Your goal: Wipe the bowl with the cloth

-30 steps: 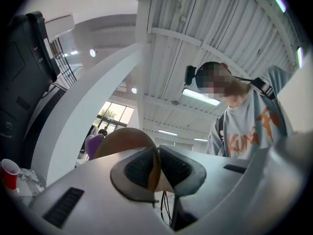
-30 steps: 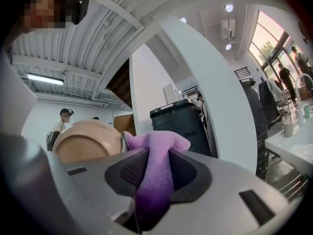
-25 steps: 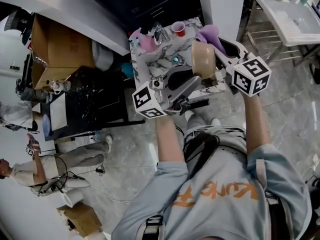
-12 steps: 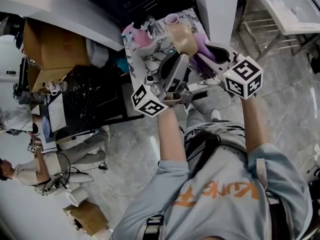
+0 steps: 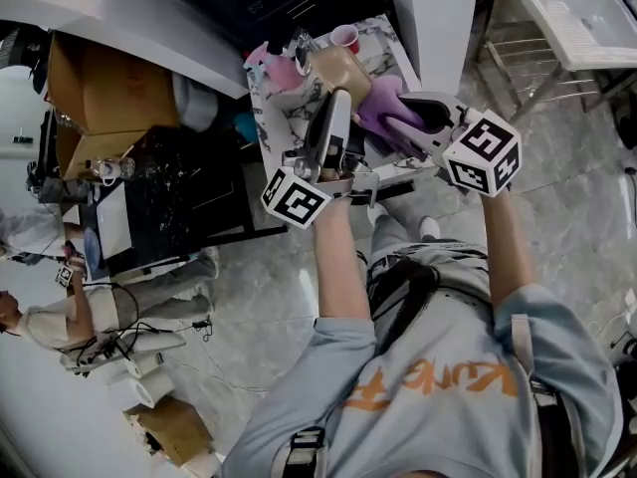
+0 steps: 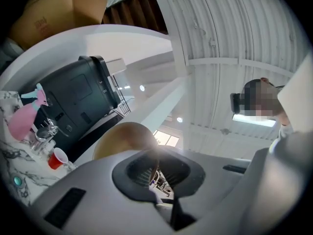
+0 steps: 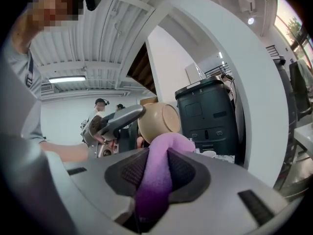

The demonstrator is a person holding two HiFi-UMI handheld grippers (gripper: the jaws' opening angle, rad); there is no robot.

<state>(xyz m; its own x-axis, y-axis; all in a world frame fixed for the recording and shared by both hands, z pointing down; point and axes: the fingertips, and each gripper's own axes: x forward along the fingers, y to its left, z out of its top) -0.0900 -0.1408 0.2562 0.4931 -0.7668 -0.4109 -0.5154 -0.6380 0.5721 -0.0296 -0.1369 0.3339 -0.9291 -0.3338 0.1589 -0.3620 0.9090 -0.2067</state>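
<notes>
A tan bowl (image 5: 341, 68) is held up on edge above the marbled table (image 5: 282, 119), its rim pinched between the jaws of my left gripper (image 5: 333, 96). In the left gripper view the bowl (image 6: 123, 139) rises just past the shut pads (image 6: 138, 173). My right gripper (image 5: 398, 119) is shut on a purple cloth (image 5: 381, 105), which hangs just right of the bowl, touching or nearly so. In the right gripper view the cloth (image 7: 161, 173) bulges between the pads, with the bowl's underside (image 7: 159, 118) and the left gripper's finger (image 7: 117, 119) right behind it.
On the table stand a pink spray bottle (image 5: 267, 68), a red cup (image 5: 347, 38) and some glassware. A cardboard box (image 5: 100, 98) and a dark bench lie to the left, a white table (image 5: 577, 28) at top right. People (image 5: 45, 332) are at far left.
The left gripper has swung the bowl up and to the left, turning it on edge. The right gripper has brought the purple cloth leftward, up beside the bowl.
</notes>
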